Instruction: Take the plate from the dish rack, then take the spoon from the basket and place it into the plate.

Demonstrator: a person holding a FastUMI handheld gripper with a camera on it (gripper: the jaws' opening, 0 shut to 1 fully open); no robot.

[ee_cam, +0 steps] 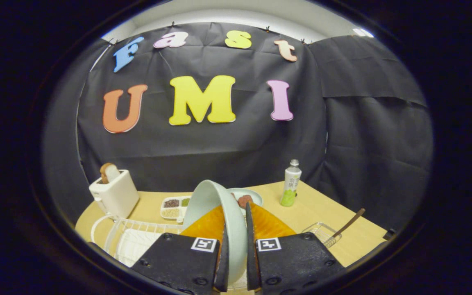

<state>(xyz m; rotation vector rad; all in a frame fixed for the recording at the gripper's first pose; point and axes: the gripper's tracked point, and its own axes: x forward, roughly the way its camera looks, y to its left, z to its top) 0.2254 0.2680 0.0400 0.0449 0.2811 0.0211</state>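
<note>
Half done at most, by the look of it. Tongs (236,250) clenched on the pale plate (219,217), rim pinched between both fingers, plate tilted on edge and lifted above the white dish rack (117,233). Not yet set down on the tabletop (326,213). Spoon (348,224) untouched, handle leaning out of the small wire basket (322,232), well apart from the fingers. Left to do, judging from this: lay the plate flat, release, fetch the spoon, drop it in the plate.
</note>
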